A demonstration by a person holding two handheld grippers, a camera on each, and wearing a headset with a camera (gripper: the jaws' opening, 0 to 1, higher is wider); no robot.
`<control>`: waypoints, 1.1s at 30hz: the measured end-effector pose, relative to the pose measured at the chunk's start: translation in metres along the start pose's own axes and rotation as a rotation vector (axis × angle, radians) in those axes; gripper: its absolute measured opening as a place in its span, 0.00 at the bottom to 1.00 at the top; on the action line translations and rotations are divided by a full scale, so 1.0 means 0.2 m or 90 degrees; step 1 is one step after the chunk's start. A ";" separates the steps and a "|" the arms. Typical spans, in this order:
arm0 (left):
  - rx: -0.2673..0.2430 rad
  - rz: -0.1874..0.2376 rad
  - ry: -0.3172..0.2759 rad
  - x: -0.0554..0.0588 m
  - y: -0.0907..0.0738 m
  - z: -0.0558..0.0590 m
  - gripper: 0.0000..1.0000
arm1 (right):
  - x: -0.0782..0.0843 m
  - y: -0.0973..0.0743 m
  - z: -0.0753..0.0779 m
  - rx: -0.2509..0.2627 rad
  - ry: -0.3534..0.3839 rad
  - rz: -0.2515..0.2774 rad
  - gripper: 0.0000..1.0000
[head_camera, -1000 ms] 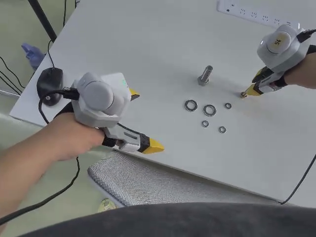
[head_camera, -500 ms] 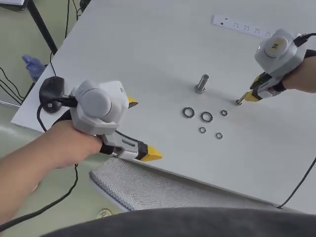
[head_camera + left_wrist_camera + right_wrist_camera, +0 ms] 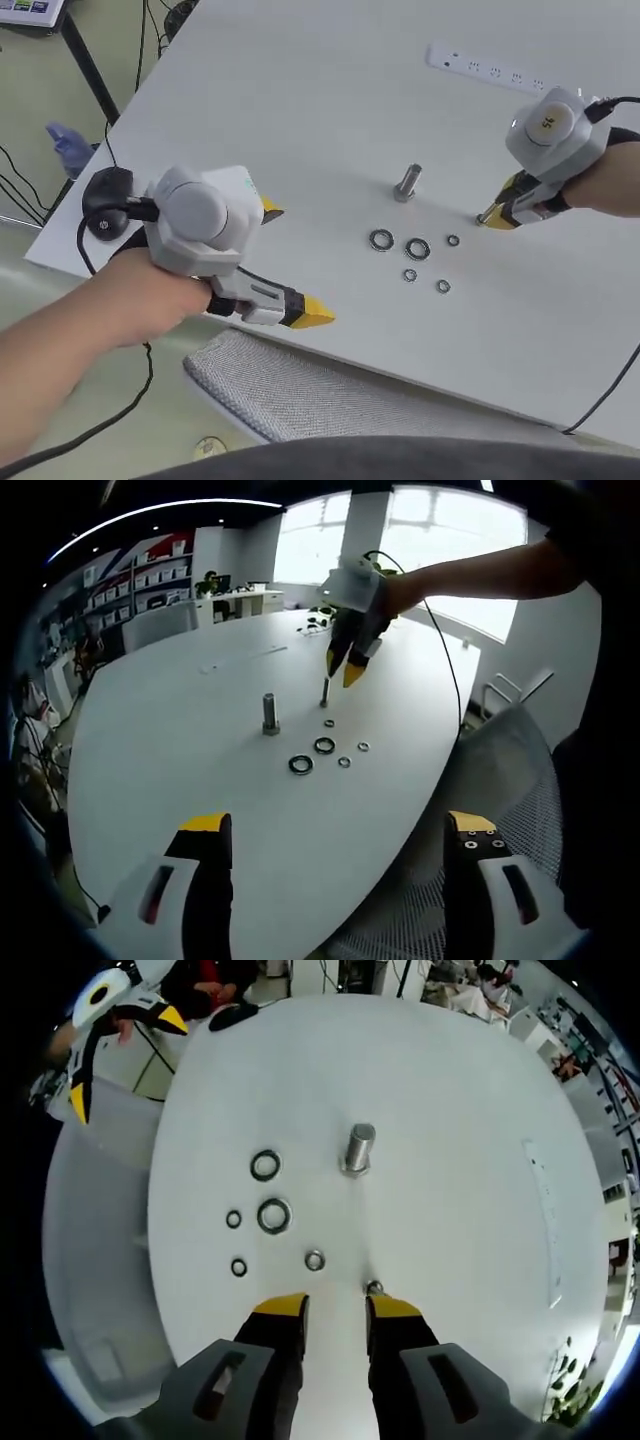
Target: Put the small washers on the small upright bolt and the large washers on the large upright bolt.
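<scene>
1. Left tongs (image 3: 337,823) gaped wide, empty, at the white counter's (image 3: 300,120) near edge.
2. Right tongs (image 3: 335,1305) stood slightly parted, empty, tips beside the small upright steel bolt (image 3: 374,1286).
3. 5 steel washers (image 3: 417,248) lay flat near the large upright steel bolt (image 3: 406,184).

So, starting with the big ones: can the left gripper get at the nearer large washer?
Probably yes: the left gripper is open, bare table lies between it and that large washer, and the right gripper is off by the small bolt.
</scene>
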State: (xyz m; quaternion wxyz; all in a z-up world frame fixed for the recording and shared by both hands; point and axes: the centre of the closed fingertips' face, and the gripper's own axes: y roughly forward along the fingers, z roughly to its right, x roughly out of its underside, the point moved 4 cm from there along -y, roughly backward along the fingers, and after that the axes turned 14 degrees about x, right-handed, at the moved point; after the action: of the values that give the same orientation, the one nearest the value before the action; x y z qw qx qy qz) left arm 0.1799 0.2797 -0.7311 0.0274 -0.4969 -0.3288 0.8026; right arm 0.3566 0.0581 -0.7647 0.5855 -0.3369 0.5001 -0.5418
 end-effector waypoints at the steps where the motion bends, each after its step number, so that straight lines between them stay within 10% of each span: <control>1: 0.000 -0.002 -0.001 0.00 0.00 0.00 0.87 | 0.00 0.00 -0.01 -0.001 -0.001 0.000 0.25; 33: 0.002 -0.013 -0.002 0.01 -0.01 0.00 0.85 | -0.02 0.25 -0.16 -0.013 0.051 0.026 0.25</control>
State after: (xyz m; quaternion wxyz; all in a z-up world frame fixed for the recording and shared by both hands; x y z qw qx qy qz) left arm 0.1786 0.2830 -0.7310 0.0359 -0.4923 -0.3326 0.8036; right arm 0.3413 0.0759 -0.8186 0.5725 -0.3109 0.5351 -0.5379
